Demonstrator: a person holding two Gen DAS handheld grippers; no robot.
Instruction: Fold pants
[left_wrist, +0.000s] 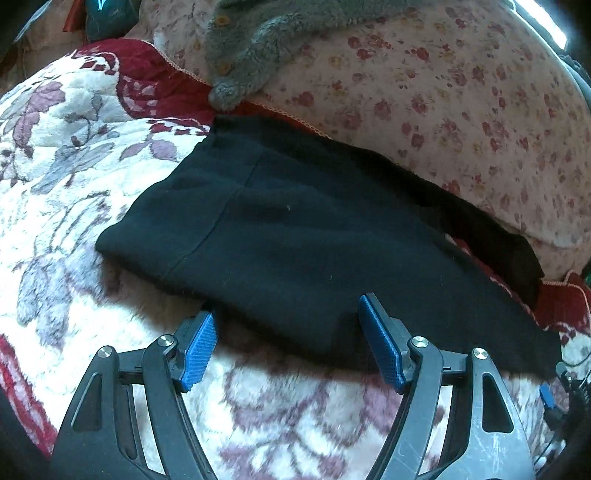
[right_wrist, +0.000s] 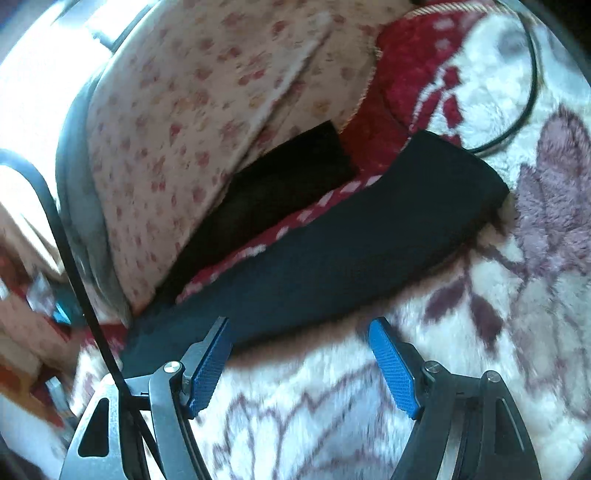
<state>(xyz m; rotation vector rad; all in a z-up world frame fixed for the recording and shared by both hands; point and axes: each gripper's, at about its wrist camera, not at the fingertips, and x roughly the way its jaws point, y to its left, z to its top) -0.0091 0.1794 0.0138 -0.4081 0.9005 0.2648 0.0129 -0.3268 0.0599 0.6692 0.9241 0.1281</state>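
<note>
Jaws spread wide on both our grippers, nothing between them: the left gripper (left_wrist: 286, 325) hovers at the near edge of the black pants (left_wrist: 295, 236), its blue pads (left_wrist: 382, 343) straddling a bit of that edge without pinching it, and the right gripper (right_wrist: 301, 347) hangs just short of the near edge of the pants (right_wrist: 332, 254) farther along, over bare blanket. We judge the folding barely begun. The pants lie spread lengthwise across the bed, fairly flat, with one leg end (right_wrist: 458, 177) lying squarely on the blanket and the other strip of black cloth (right_wrist: 291, 173) tucked against a pillow; no finished fold shows. Gripping the near edge and carrying it over seems to be what is left. Underneath lies a plush white blanket (left_wrist: 74, 155) with mauve flowers and a red border. Behind the pants sits a pink floral pillow (left_wrist: 443, 96), with a grey fleecy buttoned garment (left_wrist: 251, 48) draped over it. A thin black cable (right_wrist: 532, 85) loops across the blanket. Bright light washes the far edges; the rest of the room is hidden.
</note>
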